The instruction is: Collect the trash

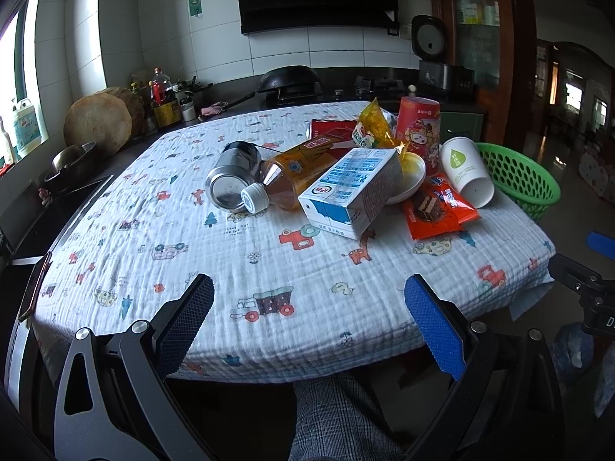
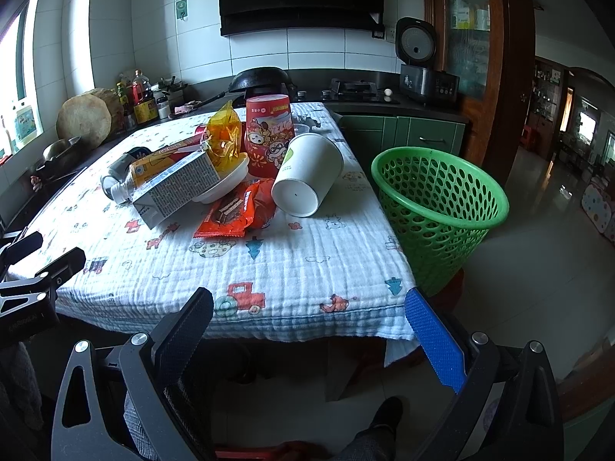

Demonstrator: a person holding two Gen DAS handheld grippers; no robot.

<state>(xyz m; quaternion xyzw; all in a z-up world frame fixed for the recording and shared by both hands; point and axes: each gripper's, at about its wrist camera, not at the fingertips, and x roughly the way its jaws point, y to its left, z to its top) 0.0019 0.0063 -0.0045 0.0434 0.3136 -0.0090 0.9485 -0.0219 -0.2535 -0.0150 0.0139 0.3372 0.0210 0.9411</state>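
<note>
A heap of trash lies on the patterned tablecloth (image 1: pixel 238 253): a silver can (image 1: pixel 230 176) on its side, a tea bottle (image 1: pixel 292 176), a blue and white milk carton (image 1: pixel 353 192), a white paper cup (image 1: pixel 467 171), a red cup (image 1: pixel 419 126), orange snack wrappers (image 1: pixel 438 211) and a yellow bag (image 1: pixel 374 125). A green mesh basket (image 2: pixel 438 207) stands beside the table's right edge. My left gripper (image 1: pixel 309 292) is open over the table's near edge, nothing between its fingers. My right gripper (image 2: pixel 309 305) is open at the near right corner, short of the paper cup (image 2: pixel 307 173).
A kitchen counter runs behind the table with a wok (image 1: pixel 290 77), bottles (image 1: pixel 161 96), a round chopping block (image 1: pixel 100 123) and a rice cooker (image 2: pixel 423 61). A phone (image 1: pixel 34 286) lies at the table's left edge. A person's trouser leg (image 1: pixel 338 415) shows below.
</note>
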